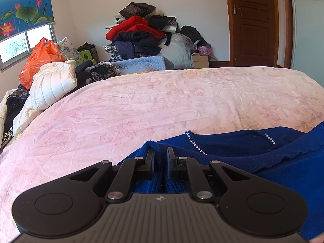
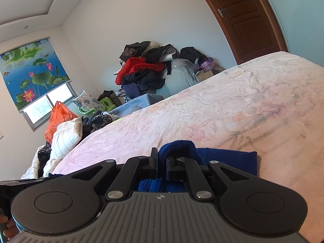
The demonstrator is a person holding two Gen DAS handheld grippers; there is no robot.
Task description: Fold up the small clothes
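Observation:
A royal blue knit sweater (image 1: 253,149) with rhinestone trim at the neckline lies on the pink floral bedspread (image 1: 162,105), near its front edge. My left gripper (image 1: 161,151) is shut on a bunched fold of this sweater, which sticks up between the fingers. In the right wrist view my right gripper (image 2: 161,156) is shut on another bunched part of the blue sweater (image 2: 228,160), with cloth spreading to the right of it over the bedspread (image 2: 222,109). The rest of the garment is hidden under both grippers.
A heap of red, black and dark clothes (image 1: 141,34) rises against the far wall. A white quilted cushion (image 1: 54,81) and an orange plastic bag (image 1: 40,56) lie at the bed's left end. A brown door (image 1: 255,20) is at the right.

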